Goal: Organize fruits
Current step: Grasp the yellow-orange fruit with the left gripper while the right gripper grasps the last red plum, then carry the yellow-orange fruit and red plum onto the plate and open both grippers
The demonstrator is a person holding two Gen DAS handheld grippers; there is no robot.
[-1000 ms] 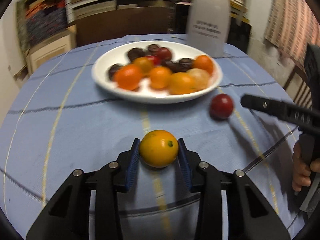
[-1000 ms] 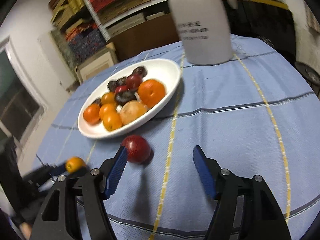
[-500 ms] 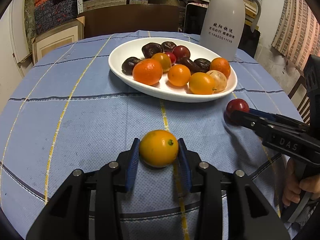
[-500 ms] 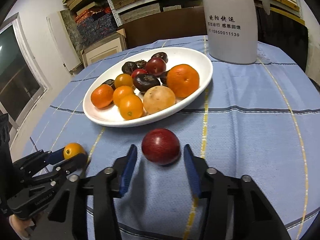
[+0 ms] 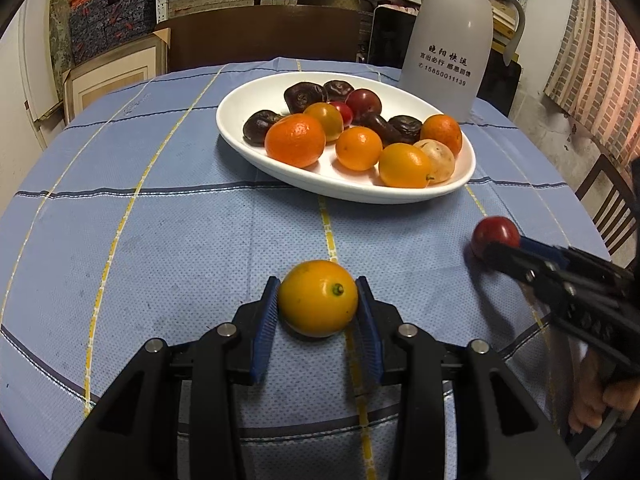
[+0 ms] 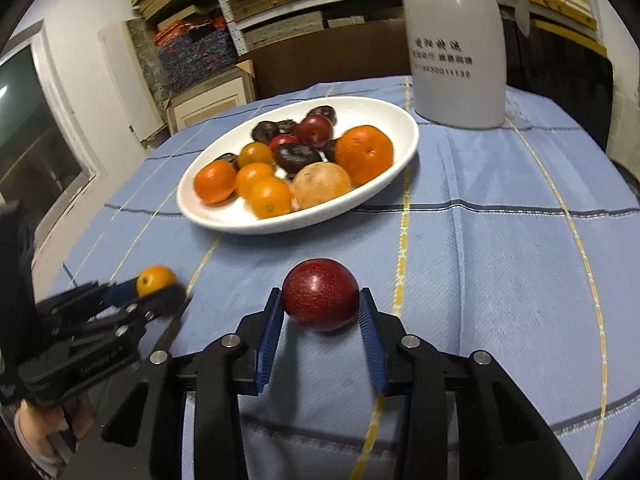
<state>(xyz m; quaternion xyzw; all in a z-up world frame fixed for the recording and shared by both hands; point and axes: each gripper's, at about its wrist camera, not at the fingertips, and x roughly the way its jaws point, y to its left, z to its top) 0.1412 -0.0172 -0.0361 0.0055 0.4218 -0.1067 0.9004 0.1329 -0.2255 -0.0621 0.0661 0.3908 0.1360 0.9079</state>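
My left gripper point(image 5: 318, 304) is shut on a small orange kumquat point(image 5: 318, 298), held just above the blue tablecloth; it also shows in the right wrist view point(image 6: 154, 280). My right gripper point(image 6: 320, 308) is shut on a dark red plum point(image 6: 320, 300); the plum also shows in the left wrist view point(image 5: 495, 234). A white oval plate point(image 5: 256, 92) beyond both holds several oranges, kumquats, dark dates, red plums and one pale brown fruit.
A tall white thermos jug point(image 5: 448, 40) stands behind the plate at the right. The round table has a blue checked cloth point(image 5: 160, 220). A dark chair back point(image 5: 264, 36) and shelves lie beyond the far edge; another chair point(image 5: 608, 208) is at the right.
The right gripper moved up to the red plum and closed its jaws on it. The left gripper kept hold of the kumquat while the plate drifted slightly right in its view.
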